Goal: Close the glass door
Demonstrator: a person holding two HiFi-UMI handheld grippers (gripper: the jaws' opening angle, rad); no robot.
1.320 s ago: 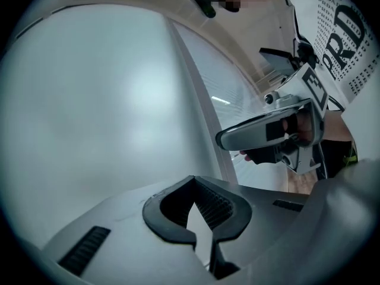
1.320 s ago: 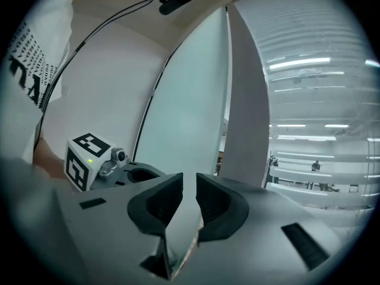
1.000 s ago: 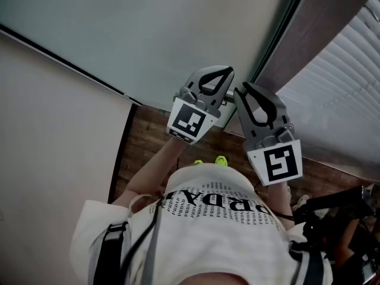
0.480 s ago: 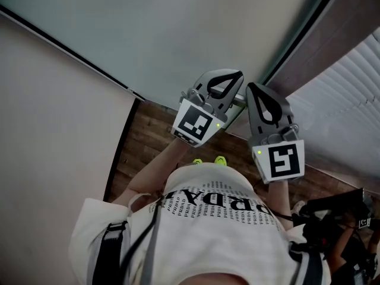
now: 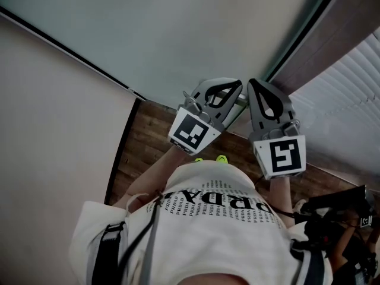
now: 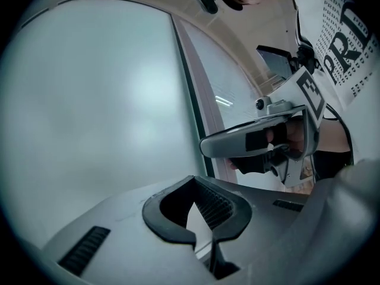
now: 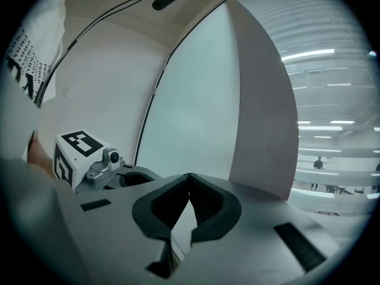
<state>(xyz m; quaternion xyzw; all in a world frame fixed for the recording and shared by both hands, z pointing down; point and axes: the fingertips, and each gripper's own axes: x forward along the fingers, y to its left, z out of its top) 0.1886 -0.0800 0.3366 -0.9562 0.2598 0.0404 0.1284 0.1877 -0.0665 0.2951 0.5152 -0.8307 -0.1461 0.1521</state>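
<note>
1. Step in hand, as judged: the approach to the glass door was complete, with both tools raised side by side close to its dark edge strip; no push or pull was seen to be applied, and whether the door was already home in its frame could not be told
2. Next move, as judged: closed jaw tips or a jaw flank would have to be set against the panel or its edge and a steady, even shove given toward the frame; no handle could be made out for certain
3. Left gripper: jaws were drawn together at the tips, nothing held; body of matt grey plastic, pads black and ribbed, a teardrop hollow left behind the tips
4. Right gripper: jaws likewise brought together and empty; same grey shell and black pads, a marker cube carried at the rear
5. Glass door: a tall flat pane, frosted, pale grey-green, smooth and faintly glossy; it was located directly ahead of both tools, bounded by the thin dark strip
6. Surroundings noted: a plain cream wall to the left, a brown panel and pale slatted blinds to the right, a dark wood-plank floor below
</note>
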